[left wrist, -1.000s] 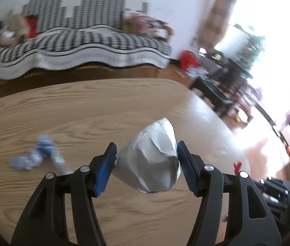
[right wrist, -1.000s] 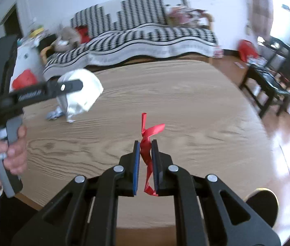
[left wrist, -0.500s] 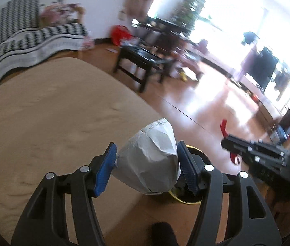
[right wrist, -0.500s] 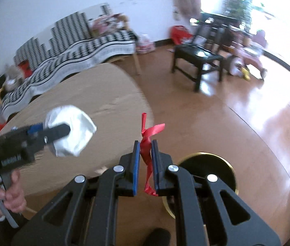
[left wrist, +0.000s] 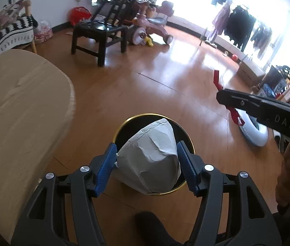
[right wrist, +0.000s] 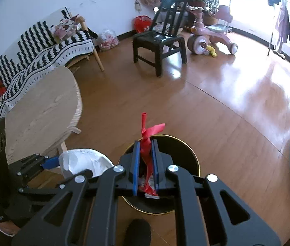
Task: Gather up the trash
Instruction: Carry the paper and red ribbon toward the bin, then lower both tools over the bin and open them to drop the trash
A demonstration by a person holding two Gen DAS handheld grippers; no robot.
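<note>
Grey crumpled paper fills the left wrist view: the paper ball (left wrist: 151, 160) sits clamped between the blue pads of the left gripper (left wrist: 147, 162), which points steeply down. Straight beyond it, on the wooden floor, stands the black bin (left wrist: 124, 127) with its gold rim, so the ball hangs over the bin's mouth. What lies inside the bin is hidden behind the ball. The right gripper (left wrist: 221, 96) comes in from the right, off to the side of the bin, a red ribbon (left wrist: 216, 80) sticking out of it.

In the right wrist view, the right gripper (right wrist: 146, 164) is nearly closed on the red ribbon (right wrist: 148, 135), whose long axis runs along the fingers. The bin (right wrist: 188, 160) lies directly beyond and below; some paper scraps seem to lie on its bottom. The left gripper (right wrist: 50, 163) holds the paper ball (right wrist: 83, 162) just left of the bin's rim. Judging by both views, each piece is about placed for dropping.
</note>
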